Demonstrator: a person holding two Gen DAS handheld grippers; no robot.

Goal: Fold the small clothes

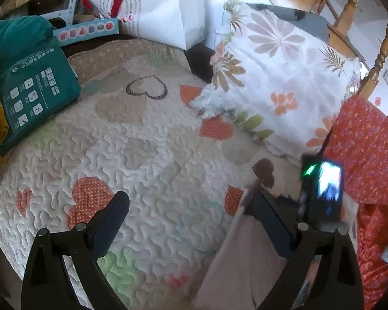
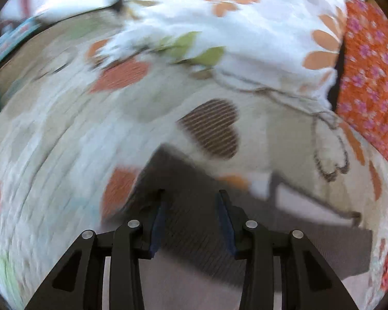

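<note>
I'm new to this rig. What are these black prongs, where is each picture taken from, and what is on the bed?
No robot here: a person holds a two-finger gripper in each hand, and each has a fisheye camera looking along its fingers. One picture is from the left gripper, whose jaws stand wide open over a heart quilt. The other, blurred, is from the right gripper, whose jaws are partly closed above a beige garment. Whether it grips the garment is unclear. A floral pillow, a red cloth and a teal box lie around the quilt.
</note>
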